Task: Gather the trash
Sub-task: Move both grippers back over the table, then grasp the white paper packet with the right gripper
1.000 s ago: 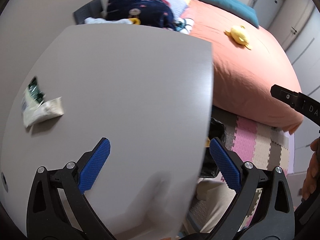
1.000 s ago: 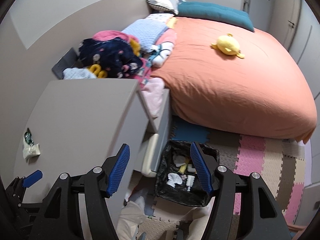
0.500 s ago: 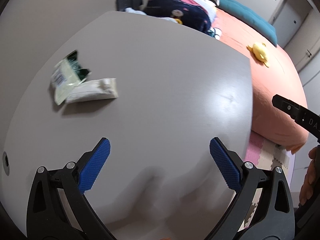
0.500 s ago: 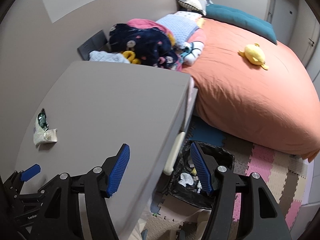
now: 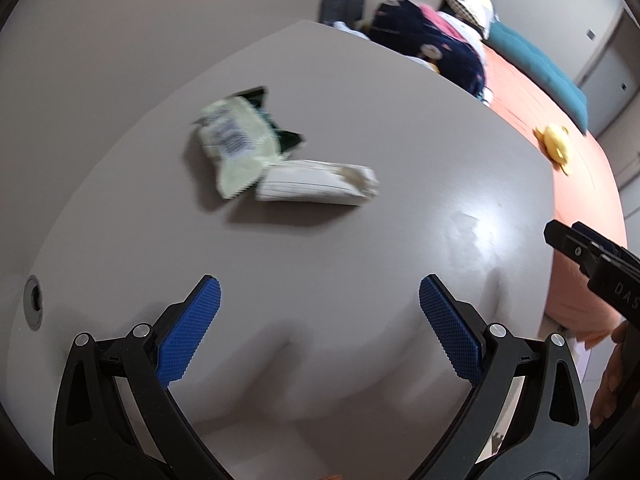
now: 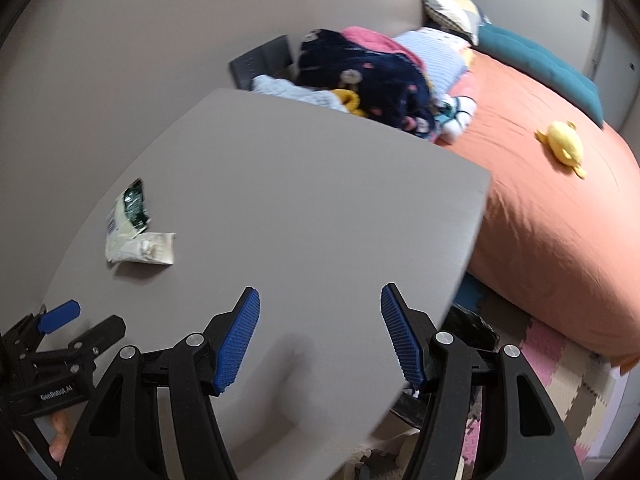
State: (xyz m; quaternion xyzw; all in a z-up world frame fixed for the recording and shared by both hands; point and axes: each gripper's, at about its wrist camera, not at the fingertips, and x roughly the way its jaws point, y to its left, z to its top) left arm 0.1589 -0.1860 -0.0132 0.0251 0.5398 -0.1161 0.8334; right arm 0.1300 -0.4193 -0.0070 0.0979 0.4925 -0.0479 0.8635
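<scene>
The left gripper (image 5: 319, 316) hangs over the flat grey rectangular tabletop (image 5: 400, 152), its blue ribbed pads spread wide with nothing between them. Ahead of it and slightly to its left lie two pieces of trash, touching at a corner: a crumpled pale-green and dark-green foil snack wrapper (image 5: 236, 140) and, nearer the pads, a flattened white paper packet (image 5: 316, 186). Bare grey surface runs from the pads up to the packet. To this gripper's left the table ends against the grey wall, with a small round cable hole (image 5: 33, 304) near that edge.

The right gripper (image 6: 320, 340) is likewise released and holds nothing, over the table's near right corner. The wrapper (image 6: 128, 208) and packet (image 6: 148, 248) sit well off to its left, near the far-left edge. Just right of its right pad the tabletop edge drops away to a pink and beige foam floor mat (image 6: 560, 376) and a black-lined bin (image 6: 472, 328), partly hidden under the edge. Beyond lies an orange-covered bed (image 6: 540, 216) with a yellow plush toy (image 6: 564, 146).
</scene>
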